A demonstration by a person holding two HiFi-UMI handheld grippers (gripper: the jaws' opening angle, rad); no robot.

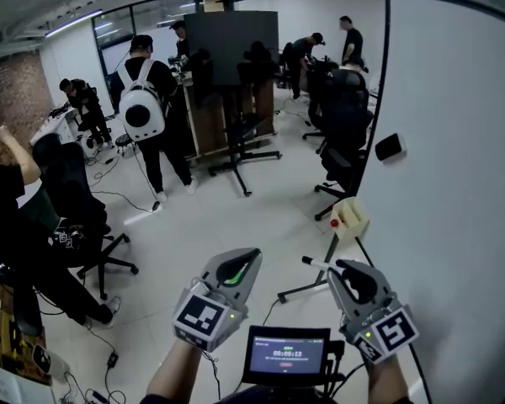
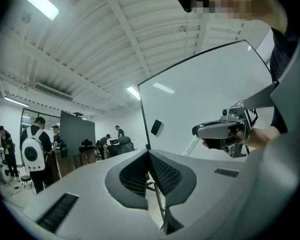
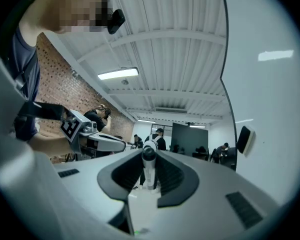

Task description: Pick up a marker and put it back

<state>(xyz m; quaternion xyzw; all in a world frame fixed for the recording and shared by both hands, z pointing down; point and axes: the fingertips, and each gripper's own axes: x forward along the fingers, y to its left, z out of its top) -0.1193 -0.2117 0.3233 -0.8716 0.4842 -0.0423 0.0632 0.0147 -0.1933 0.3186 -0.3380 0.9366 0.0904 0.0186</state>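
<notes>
Gripping a white marker with a dark cap (image 3: 149, 170) across its partly closed jaws, the right gripper (image 1: 347, 273) hangs near the large whiteboard (image 1: 454, 183) on the right, below a small beige box (image 1: 351, 219). The marker's end pokes out leftward. Just left, the left gripper (image 1: 247, 259) has its jaws pressed together, empty.

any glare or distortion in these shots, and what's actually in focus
Head view: fisheye bows the whiteboard edge, light is even. Left gripper view: ceiling light blown out, dark corners. Right gripper view: glare streak on the whiteboard, marker in the jaws is sharp.
</notes>
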